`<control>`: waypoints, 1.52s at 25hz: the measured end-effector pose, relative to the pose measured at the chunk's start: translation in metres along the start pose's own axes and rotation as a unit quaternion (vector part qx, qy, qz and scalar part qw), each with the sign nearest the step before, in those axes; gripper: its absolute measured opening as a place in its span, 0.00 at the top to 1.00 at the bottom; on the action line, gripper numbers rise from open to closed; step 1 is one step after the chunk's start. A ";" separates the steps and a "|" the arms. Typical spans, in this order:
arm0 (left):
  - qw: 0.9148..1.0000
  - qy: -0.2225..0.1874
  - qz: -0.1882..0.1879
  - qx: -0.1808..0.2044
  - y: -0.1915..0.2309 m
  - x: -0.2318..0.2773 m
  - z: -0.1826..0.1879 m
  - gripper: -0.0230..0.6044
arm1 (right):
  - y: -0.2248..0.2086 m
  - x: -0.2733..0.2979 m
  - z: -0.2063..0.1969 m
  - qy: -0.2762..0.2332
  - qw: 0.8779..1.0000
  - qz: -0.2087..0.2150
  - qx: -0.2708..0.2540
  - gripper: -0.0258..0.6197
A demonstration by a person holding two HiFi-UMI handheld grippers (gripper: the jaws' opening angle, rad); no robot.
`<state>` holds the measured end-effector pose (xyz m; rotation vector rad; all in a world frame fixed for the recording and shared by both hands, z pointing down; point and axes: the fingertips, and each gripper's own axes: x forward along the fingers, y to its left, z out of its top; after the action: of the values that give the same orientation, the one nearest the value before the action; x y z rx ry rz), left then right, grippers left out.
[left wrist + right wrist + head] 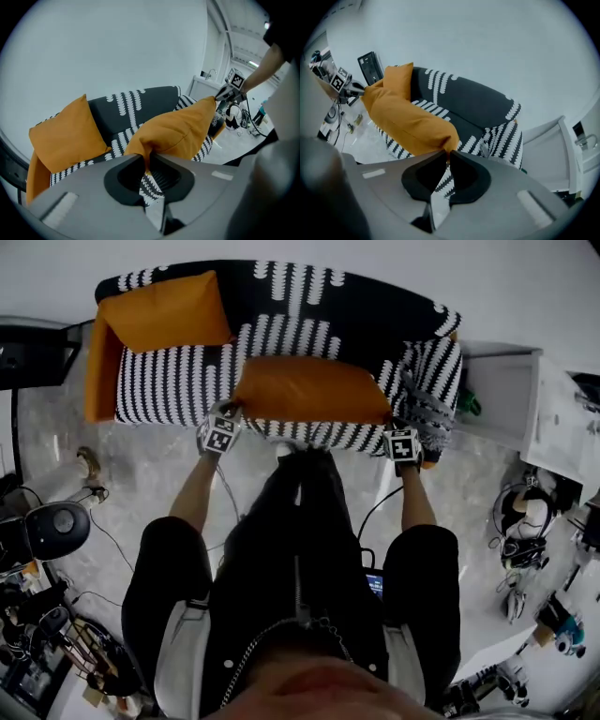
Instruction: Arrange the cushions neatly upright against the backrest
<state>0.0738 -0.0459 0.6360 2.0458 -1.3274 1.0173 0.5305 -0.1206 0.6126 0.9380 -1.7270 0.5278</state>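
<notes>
The left tool is clamped on one corner of an orange cushion. A pinch of the fabric sits squeezed between its dark pads, and the jaws are nearly together around it. The right tool grips the opposite corner of the same cushion in the same way, with the jaws closed onto a tuck of orange cloth.

In the head view the cushion stretches lengthwise between the left tool and the right tool, one at each end. It lies over the front part of the seat of the black-and-white patterned sofa, on the person's side and apart from the backrest. Each gripper view shows the other tool at the far corner — the right tool beyond the cushion's far tip, the left tool likewise. The cushion spans the gap between them as a taut ridge. Whether its underside touches the seat cannot be told.

A second orange cushion stands upright in the sofa's corner at the head view's left, leaning on the backrest, well apart from both tools. The same cushion shows in the left gripper view. More orange fabric runs down that end of the sofa. A white cabinet stands just beside the sofa's other end, on a pale marbled floor.
</notes>
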 end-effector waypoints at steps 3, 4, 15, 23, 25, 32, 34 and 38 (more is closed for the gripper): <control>1.000 -0.009 0.000 -0.006 0.020 0.013 0.044 0.90 | -0.023 0.005 0.043 -0.030 0.999 0.000 0.021 0.91; 1.000 -0.012 0.005 -0.008 0.030 0.020 0.059 0.90 | -0.032 0.010 0.059 -0.042 0.999 0.002 0.035 0.91; 0.999 0.031 -0.015 -0.037 0.074 0.088 0.181 0.89 | -0.130 0.022 0.172 -0.048 0.992 -0.013 0.114 0.91; 0.994 0.106 0.004 -0.031 0.122 0.162 0.236 0.90 | -0.186 0.068 0.226 -0.059 0.988 -0.012 0.141 0.91; 0.990 0.127 0.008 -0.061 0.133 0.169 0.239 0.89 | -0.195 0.075 0.237 -0.057 0.987 -0.029 0.147 0.91; 0.993 0.093 0.039 -0.069 0.162 0.180 0.261 0.85 | -0.217 0.093 0.264 -0.067 0.980 -0.062 0.176 0.90; 0.994 0.073 0.050 -0.067 0.165 0.180 0.268 0.84 | -0.226 0.089 0.272 -0.089 0.975 -0.076 0.187 0.89; 0.995 0.053 0.056 -0.064 0.163 0.172 0.272 0.84 | -0.226 0.076 0.273 -0.094 0.970 -0.082 0.208 0.90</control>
<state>0.0538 -0.4056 0.6114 1.8168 -1.4265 1.0442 0.5402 -0.4799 0.5669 1.4559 -1.7159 0.7259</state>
